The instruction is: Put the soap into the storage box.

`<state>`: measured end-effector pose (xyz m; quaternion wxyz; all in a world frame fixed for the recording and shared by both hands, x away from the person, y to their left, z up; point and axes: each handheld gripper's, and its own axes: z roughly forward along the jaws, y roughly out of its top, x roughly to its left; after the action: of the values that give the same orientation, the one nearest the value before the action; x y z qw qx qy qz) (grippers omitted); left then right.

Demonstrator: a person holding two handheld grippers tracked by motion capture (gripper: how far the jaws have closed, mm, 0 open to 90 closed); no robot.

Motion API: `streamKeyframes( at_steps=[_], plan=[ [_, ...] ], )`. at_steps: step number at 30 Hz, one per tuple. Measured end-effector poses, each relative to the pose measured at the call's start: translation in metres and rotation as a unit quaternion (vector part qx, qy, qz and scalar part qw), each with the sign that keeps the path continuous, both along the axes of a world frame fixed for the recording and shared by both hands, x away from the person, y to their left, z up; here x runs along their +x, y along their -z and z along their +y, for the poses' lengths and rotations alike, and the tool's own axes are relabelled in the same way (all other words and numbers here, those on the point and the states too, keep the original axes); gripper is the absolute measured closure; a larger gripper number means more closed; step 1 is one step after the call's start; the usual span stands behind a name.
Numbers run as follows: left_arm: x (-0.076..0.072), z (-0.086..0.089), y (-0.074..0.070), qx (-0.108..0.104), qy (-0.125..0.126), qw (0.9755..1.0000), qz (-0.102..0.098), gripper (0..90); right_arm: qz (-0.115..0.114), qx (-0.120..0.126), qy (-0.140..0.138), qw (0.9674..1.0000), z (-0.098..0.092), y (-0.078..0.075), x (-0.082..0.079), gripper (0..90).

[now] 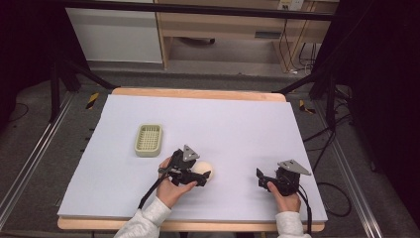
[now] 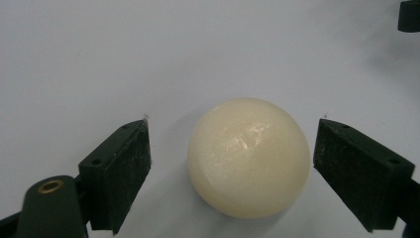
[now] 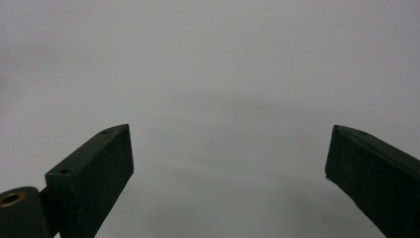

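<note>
While the green basket (image 1: 148, 140) sits on the desk (image 1: 237, 129) with nothing seen inside, the left claw (image 2: 232, 148) stands wide around the cream ball (image 2: 249, 157), not touching it; the right claw (image 3: 230, 163) is wide too.

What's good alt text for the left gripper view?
A cream rounded soap bar lies on the pale table between the left gripper's two open black jaws, with a gap on each side.

The high view looks forward and down from above the near edge of the table (image 1: 237, 124), taking in the whole surface. Each gripper view sits low and close, facing along its own jaws. The left gripper view shares the cream ball (image 2: 249, 157) near the near edge with the high view (image 1: 205, 170).
</note>
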<state>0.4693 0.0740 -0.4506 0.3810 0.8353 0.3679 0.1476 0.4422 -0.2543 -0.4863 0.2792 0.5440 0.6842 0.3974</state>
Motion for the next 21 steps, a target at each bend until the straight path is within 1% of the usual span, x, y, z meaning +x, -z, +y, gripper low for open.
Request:
streamKeyframes(
  at_steps=[16, 21],
  plan=[
    [0.002, -0.009, 0.006, 0.011, 0.008, 0.9998, 0.012, 13.4, 0.001, 0.0, 0.0, 1.0, 0.0, 0.0, 0.0, 5.1],
    [0.003, -0.013, 0.01, 0.023, 0.012, 0.9995, 0.016, 13.4, 0.001, 0.0, -0.001, 1.0, 0.0, 0.0, 0.0, 5.1]
  ],
)
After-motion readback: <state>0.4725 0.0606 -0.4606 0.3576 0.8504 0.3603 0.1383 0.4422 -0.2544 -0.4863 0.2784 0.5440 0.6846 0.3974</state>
